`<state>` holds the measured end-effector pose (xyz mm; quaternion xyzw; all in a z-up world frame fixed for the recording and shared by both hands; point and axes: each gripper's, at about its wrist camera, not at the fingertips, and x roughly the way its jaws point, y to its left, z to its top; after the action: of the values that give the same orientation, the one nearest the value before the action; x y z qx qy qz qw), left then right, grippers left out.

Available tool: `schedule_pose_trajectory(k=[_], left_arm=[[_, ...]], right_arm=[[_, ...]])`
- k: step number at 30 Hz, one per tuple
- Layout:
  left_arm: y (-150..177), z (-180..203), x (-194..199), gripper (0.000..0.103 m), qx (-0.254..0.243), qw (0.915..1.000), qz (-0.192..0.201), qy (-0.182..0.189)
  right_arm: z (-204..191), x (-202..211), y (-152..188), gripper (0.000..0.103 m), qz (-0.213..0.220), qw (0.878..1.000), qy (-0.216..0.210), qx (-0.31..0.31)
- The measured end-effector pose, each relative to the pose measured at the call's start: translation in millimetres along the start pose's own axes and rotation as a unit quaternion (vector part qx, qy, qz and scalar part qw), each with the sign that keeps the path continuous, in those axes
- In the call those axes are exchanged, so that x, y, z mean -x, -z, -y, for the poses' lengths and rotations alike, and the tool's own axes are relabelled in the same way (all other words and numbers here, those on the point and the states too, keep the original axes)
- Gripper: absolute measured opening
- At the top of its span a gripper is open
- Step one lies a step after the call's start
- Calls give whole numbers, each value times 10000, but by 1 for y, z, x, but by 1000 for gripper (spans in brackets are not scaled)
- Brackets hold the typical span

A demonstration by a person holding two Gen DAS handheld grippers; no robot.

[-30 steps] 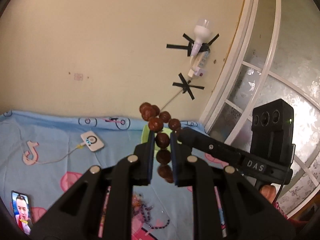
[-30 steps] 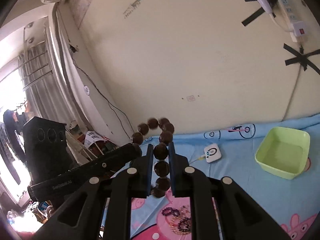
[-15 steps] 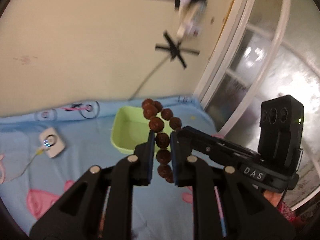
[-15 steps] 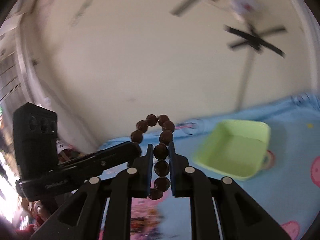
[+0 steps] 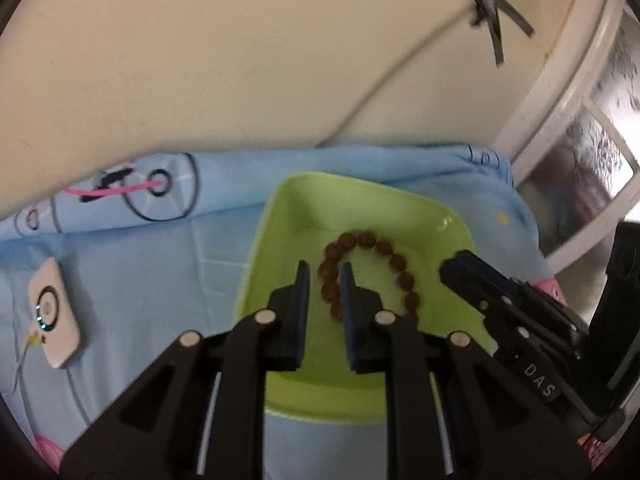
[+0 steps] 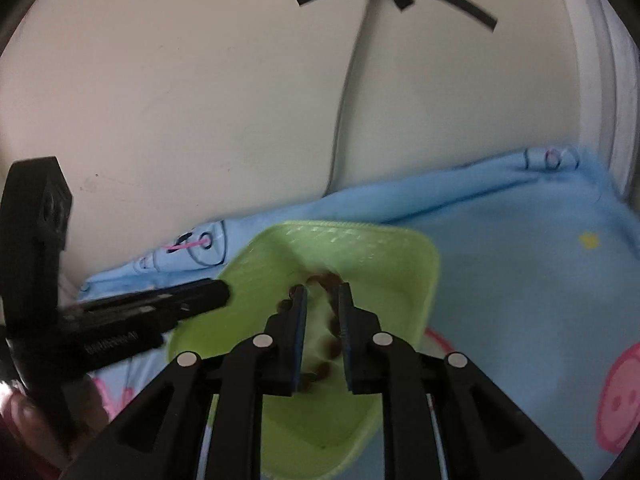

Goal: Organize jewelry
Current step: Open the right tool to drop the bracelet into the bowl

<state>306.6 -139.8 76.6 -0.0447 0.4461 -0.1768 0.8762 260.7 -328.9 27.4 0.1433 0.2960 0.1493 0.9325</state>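
Two pairs of tongs hang over the green tray (image 5: 276,216), which sits near the far edge of the blue cloth (image 5: 132,264), close to the wall. Both the left tongs (image 5: 324,276) and the right tongs (image 6: 321,294) stand narrowly parted, gripping nothing. Inside the tray, the brown bead bracelet (image 5: 372,272) lies on the bottom in a loop.

Both grippers hung over the light green square plastic tray (image 5: 448,220). The left gripper (image 5: 324,276) had its jaws parted, nothing clamped between them. The right gripper (image 6: 322,296) stood likewise parted, angled down toward the tray's middle.
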Motion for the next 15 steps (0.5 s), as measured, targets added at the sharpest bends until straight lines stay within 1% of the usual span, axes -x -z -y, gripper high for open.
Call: schedule_pose_trajectory(k=[2, 5, 6, 7, 8, 10, 11, 13, 14, 15], left_arm=[[4, -5, 19, 14, 18, 9999, 129, -9], [18, -15, 53, 14, 74, 9994, 351, -2], [27, -20, 67, 14, 103, 9991, 413, 16], [37, -25, 78, 14, 127, 9989, 445, 20], [47, -28, 88, 14, 145, 9988, 462, 17], [77, -40, 110, 14, 188, 9989, 439, 20], [93, -46, 120, 14, 208, 9989, 409, 5], [121, -63, 135, 14, 269, 9989, 388, -40], [140, -71, 144, 14, 318, 9987, 381, -80], [151, -75, 145, 14, 351, 9986, 379, -105]], right_arm=[[1, 12, 4, 0, 85, 9998, -81, -139], [-3, 38, 13, 0, 213, 9983, -382, -392], [-7, 51, 22, 0, 244, 9977, -492, -400], [-13, 58, 23, 0, 246, 9973, -571, -403], [-18, 68, 34, 0, 210, 9963, -728, -393], [-29, 74, 50, 0, 13, 9947, -968, -332], [-38, 76, 65, 0, -220, 9927, -1158, -244], [-60, 72, 84, 0, -624, 9879, -1413, -115], [-72, 70, 101, 0, -882, 9840, -1550, -27], [-79, 66, 111, 0, -1051, 9812, -1619, 56]])
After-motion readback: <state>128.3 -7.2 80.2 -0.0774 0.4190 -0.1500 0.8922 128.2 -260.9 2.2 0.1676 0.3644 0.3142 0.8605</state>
